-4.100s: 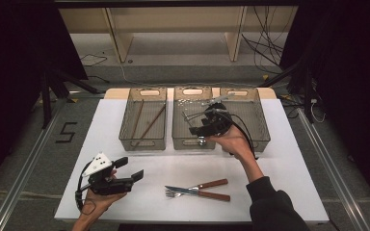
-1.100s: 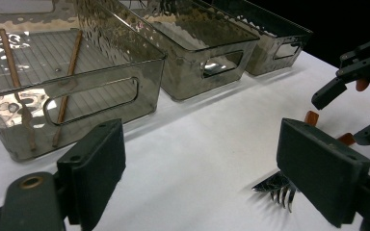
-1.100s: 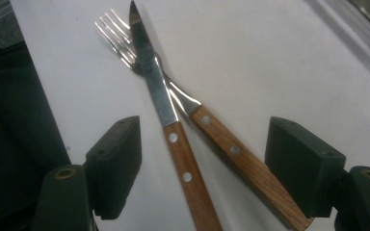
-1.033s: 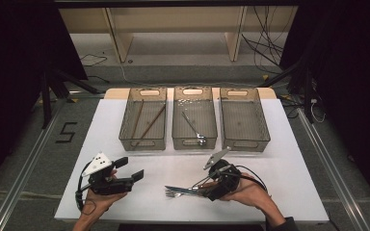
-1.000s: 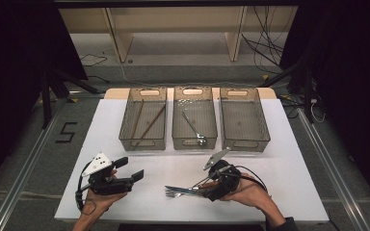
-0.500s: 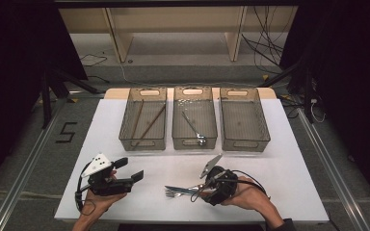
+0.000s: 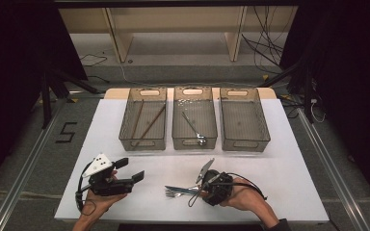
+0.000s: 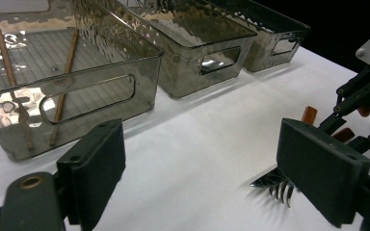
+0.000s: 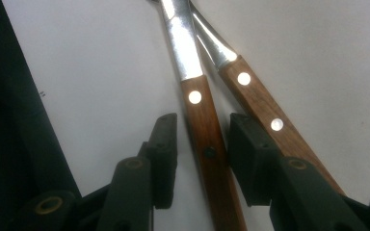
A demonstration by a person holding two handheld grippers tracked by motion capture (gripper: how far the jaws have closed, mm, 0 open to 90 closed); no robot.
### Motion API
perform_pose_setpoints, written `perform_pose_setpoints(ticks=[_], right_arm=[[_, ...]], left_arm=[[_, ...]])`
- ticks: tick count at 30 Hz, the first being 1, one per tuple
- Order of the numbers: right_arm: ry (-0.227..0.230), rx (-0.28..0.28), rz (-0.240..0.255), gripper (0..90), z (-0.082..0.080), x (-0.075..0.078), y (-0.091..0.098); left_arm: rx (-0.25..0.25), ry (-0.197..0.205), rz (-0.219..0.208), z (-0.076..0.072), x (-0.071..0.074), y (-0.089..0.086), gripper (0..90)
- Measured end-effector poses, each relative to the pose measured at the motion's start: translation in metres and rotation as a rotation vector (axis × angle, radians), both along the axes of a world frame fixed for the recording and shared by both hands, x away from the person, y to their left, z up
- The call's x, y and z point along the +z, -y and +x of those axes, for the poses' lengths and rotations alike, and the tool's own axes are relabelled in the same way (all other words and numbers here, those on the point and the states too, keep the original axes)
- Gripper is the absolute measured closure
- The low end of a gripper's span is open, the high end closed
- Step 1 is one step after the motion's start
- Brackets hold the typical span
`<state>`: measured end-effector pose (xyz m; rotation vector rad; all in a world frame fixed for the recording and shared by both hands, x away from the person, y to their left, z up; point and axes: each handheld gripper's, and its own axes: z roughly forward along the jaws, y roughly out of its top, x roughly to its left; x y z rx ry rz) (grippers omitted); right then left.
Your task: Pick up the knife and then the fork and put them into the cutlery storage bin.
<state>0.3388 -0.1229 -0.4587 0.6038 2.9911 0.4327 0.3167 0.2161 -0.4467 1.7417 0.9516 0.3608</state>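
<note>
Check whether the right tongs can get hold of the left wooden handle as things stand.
Probably yes: the right tongs already straddle that wooden handle, jaws just closing, a gap left on either side. The second handle lies close beside one jaw.

The handles [image 9: 212, 144] between my right gripper [image 9: 200, 154]'s jaws look like brown wood with a soft sheen, set with bright metal rivets; the blades are polished, mirror-like steel. My jaw pads [image 9: 166, 154] look like matt black rubber or plastic. The table [image 7: 294, 168] is covered in a smooth, matt white sheet. The three bins [image 7: 194, 119] are smoky, see-through glossy plastic with ribbed floors. My left gripper [image 8: 202, 178]'s pads are equally matt black.
</note>
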Motion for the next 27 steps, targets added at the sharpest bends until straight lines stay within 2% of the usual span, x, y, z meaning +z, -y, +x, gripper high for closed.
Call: perform_pose_setpoints(ticks=[7,9,12,17,27], right_arm=[[0.005,0.013,-0.024,68.1,0.001,-0.001,-0.006],[-0.008,0.014,-0.036,69.4,0.002,0.000,-0.007],[-0.002,0.006,-0.033,71.1,0.001,-0.001,-0.008],[0.005,0.059,-0.091,74.4,0.000,0.001,-0.014],[0.018,0.075,-0.093,76.9,-0.002,0.002,-0.016]], left_arm=[[-0.002,0.000,-0.001,0.000,0.000,0.001,16.9],[-0.002,-0.002,0.000,0.000,0.000,0.001,16.9],[-0.004,-0.002,0.003,0.000,0.000,0.001,16.9],[-0.007,-0.002,0.007,0.000,0.000,0.001,16.9],[-0.005,-0.002,0.004,0.000,0.000,0.001,16.9]])
